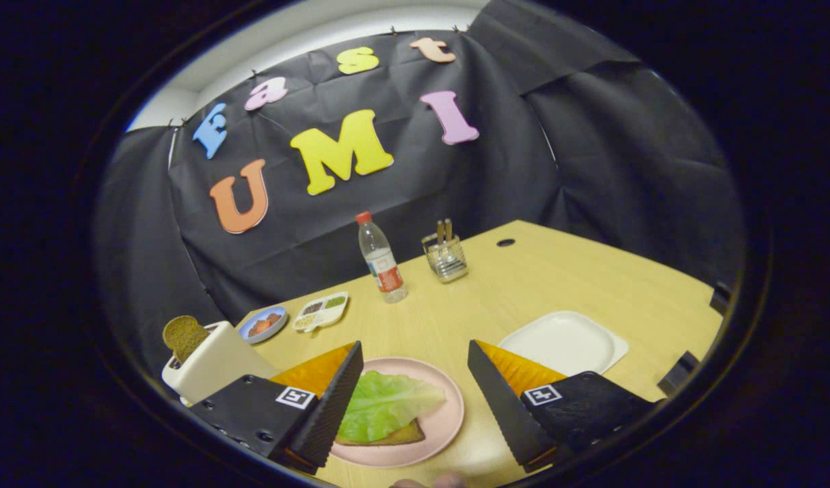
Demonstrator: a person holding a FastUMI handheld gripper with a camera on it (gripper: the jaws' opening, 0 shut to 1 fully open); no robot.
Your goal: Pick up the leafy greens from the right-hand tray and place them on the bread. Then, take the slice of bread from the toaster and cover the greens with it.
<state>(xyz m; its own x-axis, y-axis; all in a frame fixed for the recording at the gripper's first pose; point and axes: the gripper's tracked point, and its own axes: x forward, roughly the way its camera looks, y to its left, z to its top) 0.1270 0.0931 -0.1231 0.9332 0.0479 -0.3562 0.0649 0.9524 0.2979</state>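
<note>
A pale wooden table (523, 285) stands in a booth walled with black cloth, seen from a camera riding on a hand-held gripper (411, 407) that hangs above the near part of the table. Its two fingers are spread wide apart and hold nothing. Between them, on the table below, sits a round pink plate (445, 413) carrying a slice of brown bread (398, 436) with a piece of leafy greens (381, 407) lying on top of it; the greens cover most of the slice, and the left finger hides the plate's left edge. Just beyond the right finger lies a white square tray (564, 342) with rounded corners. To the left of the left finger stands a white toaster (208, 366) with a second brown slice of toast (183, 337) sticking up out of its slot. Behind the toaster, farther along the table, are a small blue dish (262, 324) holding something orange-red and a white divided tray (321, 310) with small portions of dark and green bits. Farther back, near the cloth wall, a clear plastic bottle (381, 261) with a red cap stands upright, and beside it to the right is a wire holder (445, 256) with a couple of utensil handles poking up. At the very near edge, a fingertip (449, 480) of the person is just visible
</note>
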